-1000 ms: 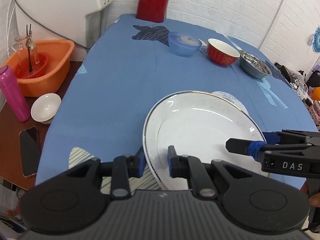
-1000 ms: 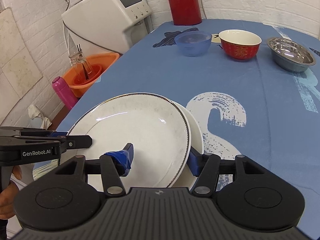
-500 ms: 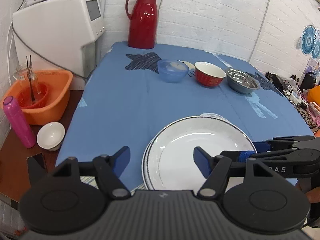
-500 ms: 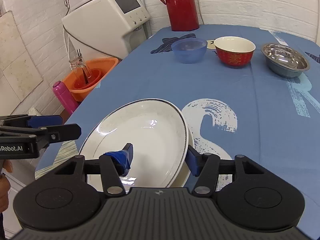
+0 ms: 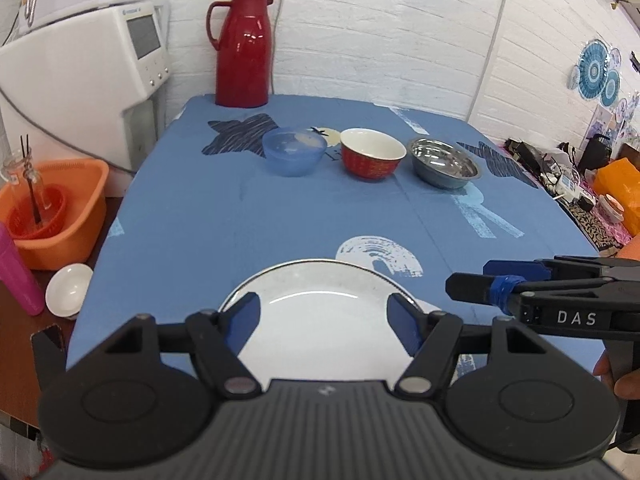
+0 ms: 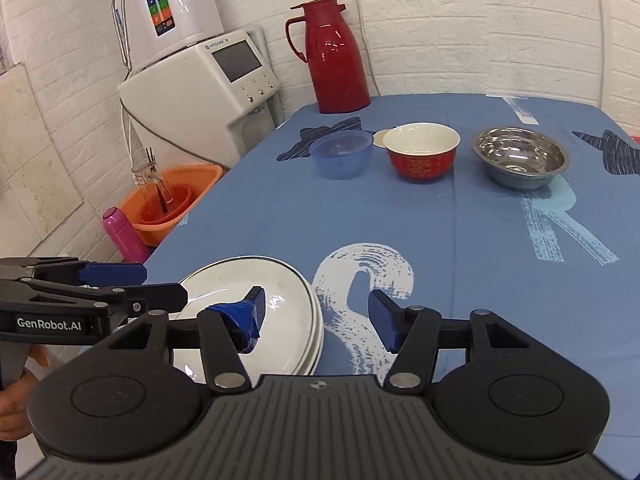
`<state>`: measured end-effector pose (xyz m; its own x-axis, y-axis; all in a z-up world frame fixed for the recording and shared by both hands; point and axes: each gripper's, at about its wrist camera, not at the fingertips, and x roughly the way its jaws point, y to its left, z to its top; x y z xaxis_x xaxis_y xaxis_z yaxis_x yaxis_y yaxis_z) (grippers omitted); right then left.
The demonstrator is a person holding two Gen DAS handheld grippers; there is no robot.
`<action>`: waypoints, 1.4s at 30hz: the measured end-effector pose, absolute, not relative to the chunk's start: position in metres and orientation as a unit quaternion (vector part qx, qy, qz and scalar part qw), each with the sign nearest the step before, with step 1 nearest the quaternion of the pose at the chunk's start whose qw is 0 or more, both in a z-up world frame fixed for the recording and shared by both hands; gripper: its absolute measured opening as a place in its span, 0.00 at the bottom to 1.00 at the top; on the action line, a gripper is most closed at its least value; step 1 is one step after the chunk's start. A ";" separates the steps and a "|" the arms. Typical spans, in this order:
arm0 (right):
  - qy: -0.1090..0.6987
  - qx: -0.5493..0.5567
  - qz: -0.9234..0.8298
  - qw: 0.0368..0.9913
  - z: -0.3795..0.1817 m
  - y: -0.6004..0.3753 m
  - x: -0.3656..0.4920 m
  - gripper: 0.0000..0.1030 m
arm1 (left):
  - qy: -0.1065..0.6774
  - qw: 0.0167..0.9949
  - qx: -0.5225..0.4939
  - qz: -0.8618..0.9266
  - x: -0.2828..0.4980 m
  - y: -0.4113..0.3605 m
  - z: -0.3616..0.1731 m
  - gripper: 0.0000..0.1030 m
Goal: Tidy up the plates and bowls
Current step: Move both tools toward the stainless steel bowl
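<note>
White painted brick walls close in a surface [image 5: 304, 216] draped in a blue printed cloth. At its near edge lies a stack of white plates [image 6: 276, 312], the top one with a thin dark rim line; the right wrist view shows at least two or three rims layered at the stack's right side. Farther back, three bowls stand in a row, well apart from the plates: a translucent blue bowl [image 5: 293, 150] on the left, a red bowl [image 5: 372, 153] with a white inside in the middle, and a steel bowl [image 5: 445, 162] on the right. A red thermos jug [image 5: 242, 50] stands at the far edge against the wall. Off the surface's left side sit an orange basin [image 5: 56, 208], a small white bowl [image 5: 69, 289] and a pink bottle [image 6: 124, 234], beside a white appliance [image 6: 208, 80].

The left claw [image 5: 324, 318] hangs above the plates with its blue pads spread wide, pinching nothing. The right claw [image 6: 318, 314] is likewise spread and empty, its left pad over the stack's right edge and its right pad over bare cloth.
</note>
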<state>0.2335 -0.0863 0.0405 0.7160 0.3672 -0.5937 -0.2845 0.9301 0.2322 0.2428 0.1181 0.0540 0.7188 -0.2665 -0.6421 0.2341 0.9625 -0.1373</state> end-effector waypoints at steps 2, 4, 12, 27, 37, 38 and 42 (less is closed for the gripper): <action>0.333 0.069 0.163 0.926 0.036 -0.097 0.231 0.42 | 0.347 0.927 -0.016 -0.141 0.243 0.106 0.055 0.68; 0.339 0.070 0.148 0.926 0.032 -0.108 0.229 0.42 | 0.343 0.928 -0.009 -0.145 0.243 0.094 0.056 0.68; 0.373 0.112 0.120 0.913 0.016 -0.155 0.217 0.42 | 0.340 0.924 0.001 -0.177 0.249 0.047 0.059 0.69; 0.390 0.197 0.064 0.897 -0.009 -0.243 0.215 0.42 | 0.415 0.892 -0.012 -0.180 0.302 -0.008 0.029 0.71; 0.355 0.228 0.083 0.903 0.007 -0.276 0.289 0.42 | 0.485 0.852 -0.081 -0.181 0.386 -0.044 0.012 0.71; 0.348 0.214 0.080 0.909 0.014 -0.278 0.300 0.43 | 0.482 0.853 -0.091 -0.179 0.398 -0.049 0.016 0.71; 0.325 0.172 0.065 0.927 0.039 -0.288 0.352 0.43 | 0.469 0.856 -0.135 -0.173 0.446 -0.069 0.030 0.71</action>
